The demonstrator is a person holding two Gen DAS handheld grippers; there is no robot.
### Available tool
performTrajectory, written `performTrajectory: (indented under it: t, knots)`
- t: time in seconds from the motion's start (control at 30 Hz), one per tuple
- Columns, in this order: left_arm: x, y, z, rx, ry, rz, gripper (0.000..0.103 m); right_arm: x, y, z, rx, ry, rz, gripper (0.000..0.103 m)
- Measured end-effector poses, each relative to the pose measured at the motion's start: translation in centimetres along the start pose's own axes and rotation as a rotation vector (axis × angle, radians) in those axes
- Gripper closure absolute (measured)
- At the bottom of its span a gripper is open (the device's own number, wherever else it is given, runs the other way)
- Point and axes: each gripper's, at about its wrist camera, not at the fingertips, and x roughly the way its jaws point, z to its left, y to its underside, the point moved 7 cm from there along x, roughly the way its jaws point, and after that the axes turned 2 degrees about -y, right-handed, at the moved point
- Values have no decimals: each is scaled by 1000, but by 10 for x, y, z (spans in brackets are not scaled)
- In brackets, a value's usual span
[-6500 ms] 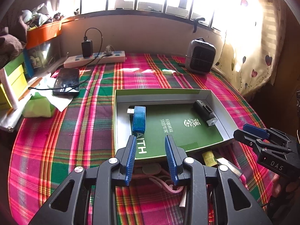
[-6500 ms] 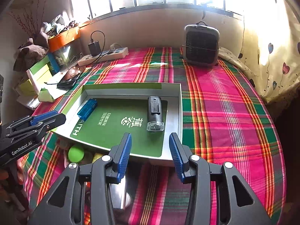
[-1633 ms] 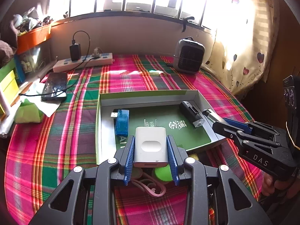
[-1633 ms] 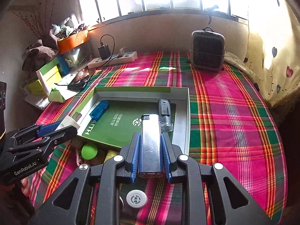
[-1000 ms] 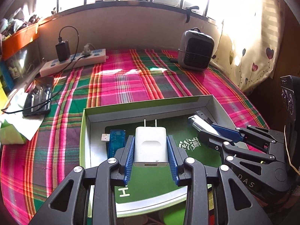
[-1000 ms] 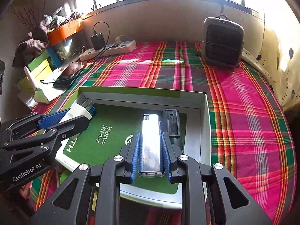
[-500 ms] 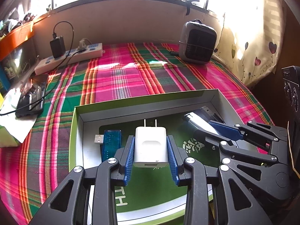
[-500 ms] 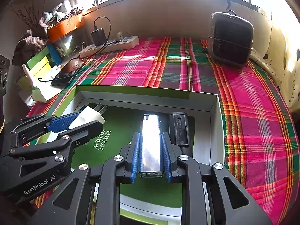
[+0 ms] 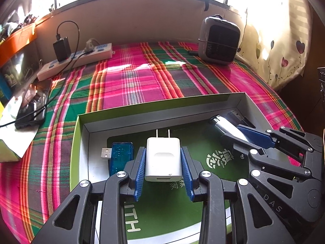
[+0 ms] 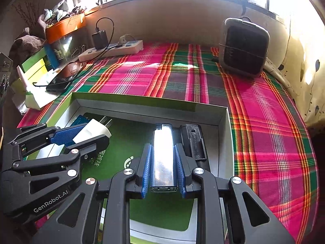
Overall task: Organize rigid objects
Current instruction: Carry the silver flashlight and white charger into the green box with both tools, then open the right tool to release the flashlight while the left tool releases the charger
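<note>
A shallow green-floored box (image 9: 162, 109) (image 10: 142, 109) lies open on the plaid cloth. My left gripper (image 9: 163, 162) (image 10: 89, 137) is shut on a white plug charger (image 9: 163, 159) (image 10: 91, 132), its prongs pointing away, low over the box floor. Just left of it a blue USB stick (image 9: 119, 158) lies in the box. My right gripper (image 10: 163, 164) (image 9: 235, 134) is shut on a silver lighter (image 10: 163, 158) (image 9: 225, 126), held beside a black rectangular device (image 10: 193, 142) (image 9: 236, 116) at the box's right wall.
A grey fan heater (image 9: 219, 40) (image 10: 243, 46) stands at the back right. At the back left are a white power strip (image 9: 79, 59) (image 10: 109, 50) with a black adapter, a phone (image 9: 32, 105) (image 10: 65, 75) on cable, and stacked boxes. Curtain hangs on the right.
Both grippers have sunk slightly closer to the box floor with their objects still held. The charger and the lighter keep their places between the pads.
</note>
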Motion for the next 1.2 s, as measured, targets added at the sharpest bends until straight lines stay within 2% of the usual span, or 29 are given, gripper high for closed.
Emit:
performTrajectory:
  t: [0.93, 1.2]
  knots:
    - [0, 1, 6, -15, -20, -2, 70, 4, 4, 0, 9, 0, 0, 78]
    - [-13, 1, 7, -25, -10, -20, 70, -4, 5, 4, 6, -4, -12, 64]
